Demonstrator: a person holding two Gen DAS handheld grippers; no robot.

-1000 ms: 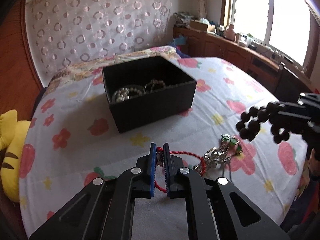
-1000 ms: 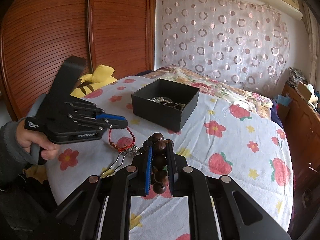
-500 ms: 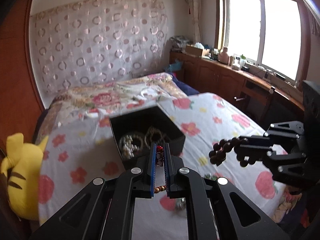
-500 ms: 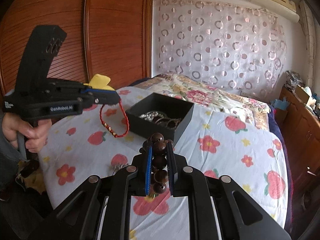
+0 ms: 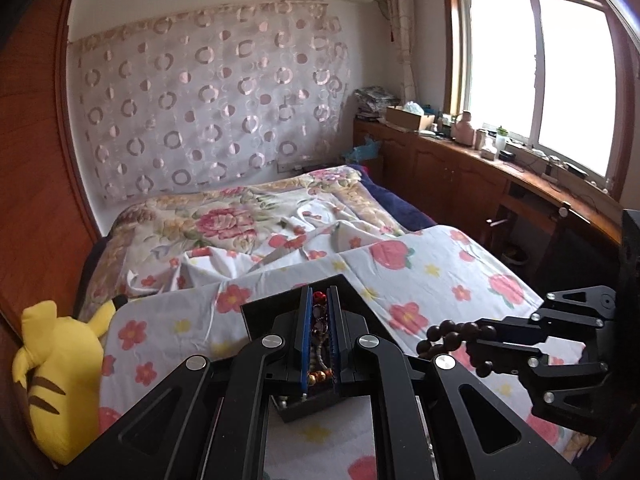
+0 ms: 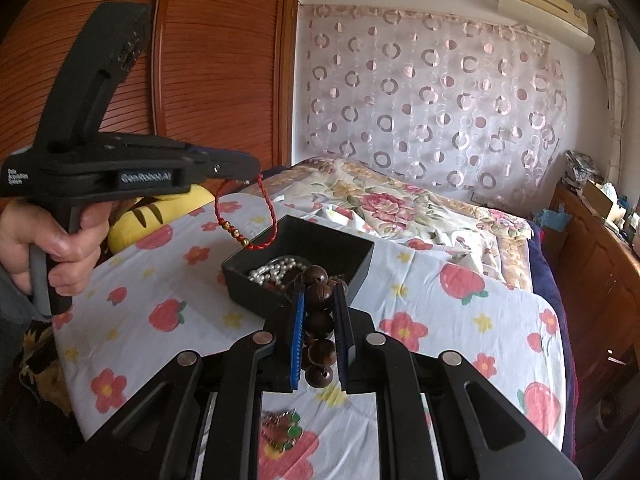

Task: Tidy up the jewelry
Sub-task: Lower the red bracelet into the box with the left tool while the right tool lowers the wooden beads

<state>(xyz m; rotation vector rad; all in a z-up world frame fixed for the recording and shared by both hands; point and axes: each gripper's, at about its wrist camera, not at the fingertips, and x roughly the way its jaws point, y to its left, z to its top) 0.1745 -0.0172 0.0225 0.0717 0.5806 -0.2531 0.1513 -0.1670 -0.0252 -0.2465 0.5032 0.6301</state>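
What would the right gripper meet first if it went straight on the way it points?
Probably the black box on the bed, just ahead of the right gripper and its brown bead bracelet; depth is unclear.

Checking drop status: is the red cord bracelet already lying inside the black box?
No, the red cord bracelet hangs from the left tool above the black box.

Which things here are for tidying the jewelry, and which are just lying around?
For the job: red cord bracelet, brown bead bracelet, black box, pearls, green-stone jewelry.

Just lying about: yellow plush toy, floral quilt, cardboard box.
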